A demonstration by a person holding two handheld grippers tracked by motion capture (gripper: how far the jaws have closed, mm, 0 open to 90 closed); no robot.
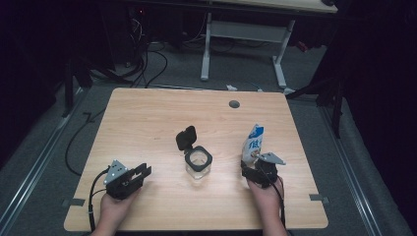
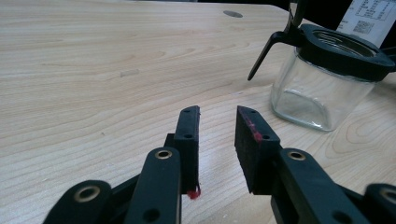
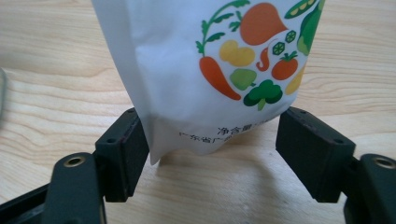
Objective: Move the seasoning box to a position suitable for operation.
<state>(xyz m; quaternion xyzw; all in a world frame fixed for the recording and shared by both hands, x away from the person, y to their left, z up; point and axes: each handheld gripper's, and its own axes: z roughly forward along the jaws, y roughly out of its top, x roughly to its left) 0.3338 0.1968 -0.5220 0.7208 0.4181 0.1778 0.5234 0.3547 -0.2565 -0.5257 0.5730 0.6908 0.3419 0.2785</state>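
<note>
Pouch standing upright at the right of the table, and your right gripper sits at its near base, set to take it low where it holds its shape. The glass jar waits mid-table with its black flip lid thrown back, mouth open for a pour, I'd judge. Your left gripper rests near the front left, well apart from both, with bare wood all around it. Over to the left gripper view: jaws part-spread, nothing between them, jar up on the right, open wood stretching far left. Now the right gripper view: the pouch stands between spread jaws; the left pad just touches its corner, the right pad stands off, so no pinch yet. You've got little table behind you, so draw inward toward the jar.
</note>
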